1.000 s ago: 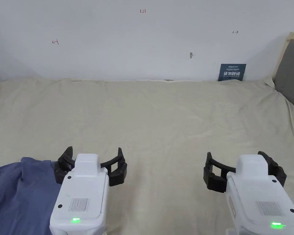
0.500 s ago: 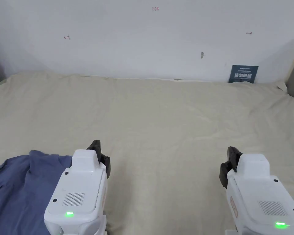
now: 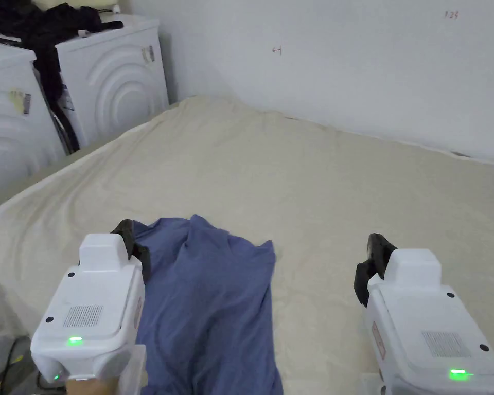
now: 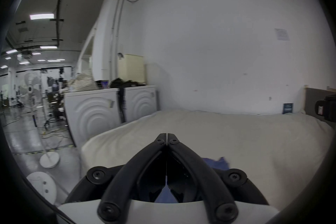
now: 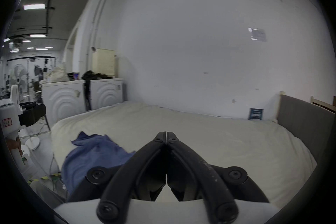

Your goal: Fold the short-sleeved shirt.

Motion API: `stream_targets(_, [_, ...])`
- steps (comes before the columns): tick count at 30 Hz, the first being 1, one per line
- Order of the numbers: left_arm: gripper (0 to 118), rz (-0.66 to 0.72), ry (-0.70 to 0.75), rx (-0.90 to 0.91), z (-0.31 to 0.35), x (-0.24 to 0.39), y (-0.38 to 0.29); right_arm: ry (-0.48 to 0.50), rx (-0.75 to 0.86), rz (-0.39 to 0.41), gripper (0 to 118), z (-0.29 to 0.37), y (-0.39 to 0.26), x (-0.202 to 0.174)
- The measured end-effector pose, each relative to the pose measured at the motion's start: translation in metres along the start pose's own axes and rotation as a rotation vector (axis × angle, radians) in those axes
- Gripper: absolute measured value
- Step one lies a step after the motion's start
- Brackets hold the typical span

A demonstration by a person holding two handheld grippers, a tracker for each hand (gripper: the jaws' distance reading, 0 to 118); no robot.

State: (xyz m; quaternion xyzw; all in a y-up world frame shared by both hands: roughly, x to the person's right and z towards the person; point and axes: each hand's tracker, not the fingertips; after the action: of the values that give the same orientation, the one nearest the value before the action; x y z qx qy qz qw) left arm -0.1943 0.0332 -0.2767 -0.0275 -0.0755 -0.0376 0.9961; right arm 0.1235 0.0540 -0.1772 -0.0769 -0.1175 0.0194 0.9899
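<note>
Spreading the garment flat looks to me like the step in hand, because nothing is folded yet. The bed (image 3: 343, 175), covered with a cream sheet, offers a wide bare surface beyond and to the right of the cloth, so I would pull the shirt toward that free middle before making any fold. It is better to take the cloth at two separate points, for example at the shoulders or at the hem corners, and to lift and lay it so that the wrinkles go out; one grip alone would probably only drag it as a bunch.

The blue short-sleeved shirt (image 3: 210, 303) lies crumpled near the close edge of the bed, on its left part, and it runs down out of the bottom of the head view. I cannot tell where the collar or the sleeves are in this heap.

The left gripper (image 3: 134, 246) is just beside the left border of the shirt, near its far end. In the left gripper view its jaws meet at the tips with nothing between them, so it is clenched and empty; a little blue cloth shows below and to the right of it. The right gripper (image 3: 373, 259) is also closed on nothing and hangs over bare sheet, well apart from the shirt, which lies to its left.
</note>
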Motion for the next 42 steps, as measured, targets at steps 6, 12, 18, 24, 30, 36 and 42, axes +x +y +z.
stream_targets(6, [0,-0.022,0.094,-0.019,0.021,-0.050,-0.005,0.099,0.006,0.005,1,-0.007,-0.002,-0.049])
stream_targets(12, [0,-0.025,0.103,-0.042,0.028,-0.057,-0.011,0.129,0.002,0.011,1,-0.002,-0.003,-0.061])
stream_targets(18, [0,-0.040,-0.052,-0.131,0.008,-0.030,-0.017,0.078,0.001,0.021,1,0.005,-0.003,-0.039])
stream_targets(24, [16,-0.012,-0.262,-0.338,-0.037,0.012,-0.030,-0.004,-0.004,0.036,1,0.012,-0.004,-0.006])
stream_targets(30, [115,-0.040,-0.321,-0.594,-0.085,0.055,-0.067,-0.077,-0.034,0.051,1,0.017,-0.011,0.022])
stream_targets(36, [112,-0.077,-0.300,-0.784,-0.120,0.082,-0.118,-0.134,-0.079,0.044,1,0.020,-0.024,0.044])
stream_targets(42, [63,-0.094,-0.326,-0.919,-0.140,0.098,-0.163,-0.181,-0.129,0.030,1,0.023,-0.038,0.061])
